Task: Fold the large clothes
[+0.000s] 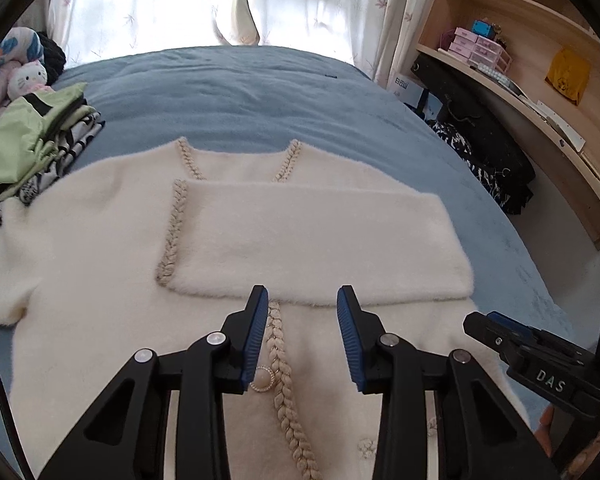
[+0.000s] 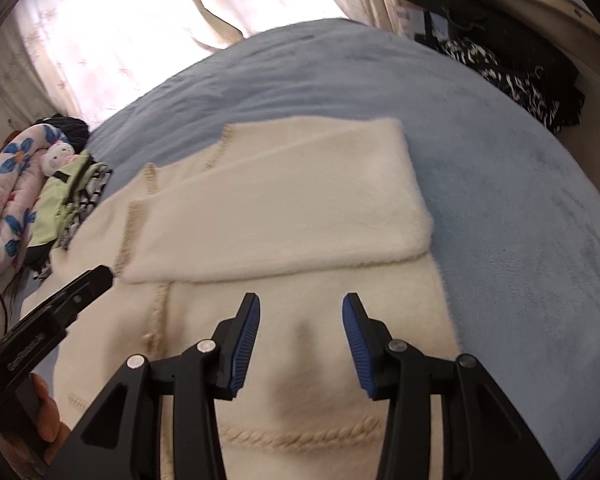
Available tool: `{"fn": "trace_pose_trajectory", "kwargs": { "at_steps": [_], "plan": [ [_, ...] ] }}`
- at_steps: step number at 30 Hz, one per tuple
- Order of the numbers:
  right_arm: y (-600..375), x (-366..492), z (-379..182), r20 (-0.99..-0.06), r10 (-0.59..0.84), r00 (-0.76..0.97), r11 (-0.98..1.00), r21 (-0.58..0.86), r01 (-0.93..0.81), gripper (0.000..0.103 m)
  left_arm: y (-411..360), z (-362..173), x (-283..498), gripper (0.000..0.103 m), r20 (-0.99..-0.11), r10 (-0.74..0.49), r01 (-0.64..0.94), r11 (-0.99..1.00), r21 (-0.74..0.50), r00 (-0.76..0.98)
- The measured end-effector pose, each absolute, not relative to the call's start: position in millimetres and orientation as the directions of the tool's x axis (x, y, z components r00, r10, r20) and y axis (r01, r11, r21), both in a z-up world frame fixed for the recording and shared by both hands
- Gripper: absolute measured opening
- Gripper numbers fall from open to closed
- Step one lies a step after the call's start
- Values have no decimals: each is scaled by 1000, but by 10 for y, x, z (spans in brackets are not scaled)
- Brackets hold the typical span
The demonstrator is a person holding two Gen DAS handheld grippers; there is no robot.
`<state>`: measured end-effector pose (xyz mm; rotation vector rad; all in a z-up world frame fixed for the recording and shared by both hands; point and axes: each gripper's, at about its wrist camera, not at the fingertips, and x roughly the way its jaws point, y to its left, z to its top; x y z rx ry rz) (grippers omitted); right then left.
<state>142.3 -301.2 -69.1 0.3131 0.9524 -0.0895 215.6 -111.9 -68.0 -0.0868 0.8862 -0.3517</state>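
A white fluffy cardigan (image 1: 112, 264) with beige braided trim (image 1: 278, 356) lies flat on the blue bedspread (image 1: 260, 96). One sleeve (image 1: 312, 240) is folded across its chest. My left gripper (image 1: 303, 292) hovers open above the front placket, near a round pearl button (image 1: 263, 378), with nothing between its fingers. In the right wrist view the same cardigan (image 2: 300, 360) and folded sleeve (image 2: 284, 208) fill the middle. My right gripper (image 2: 301, 300) stands open over the body of the garment and holds nothing. Each gripper shows in the other's view, the right gripper (image 1: 488, 322) and the left gripper (image 2: 100, 274).
A stack of folded clothes (image 1: 32, 136) and a plush toy (image 1: 28, 76) sit at the bed's left. Dark clothes (image 1: 480, 148) hang over the right side beside a wooden shelf (image 1: 540, 64). Curtains (image 1: 160, 4) hang behind. A hand (image 2: 46, 412) grips the left tool.
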Motion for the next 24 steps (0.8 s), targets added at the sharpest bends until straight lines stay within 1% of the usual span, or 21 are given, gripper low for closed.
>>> {"fn": "trace_pose_trajectory", "kwargs": {
  "at_steps": [7,10,16,20,24],
  "plan": [
    [-2649,1186,-386,-776,62,628,969,198,149,43,-949,-355,1830,34,-714,-290,241,955,-174,637],
    [-2462,1091,-272,-763,52,644,977,173,126,43,-813,-279,1706,34,-726,-254,218,965,-145,640],
    [-2143,947,-125,-749,54,660,985,147,86,45,-398,-150,1376,34,-730,-213,170,976,-133,649],
    [-1894,827,-50,-732,72,677,989,140,46,56,-89,-105,1185,36,-734,-165,130,986,-104,659],
    [-1627,748,-18,-716,66,695,994,105,14,58,246,-86,1030,41,-726,-109,79,994,-76,679]
  ]
}}
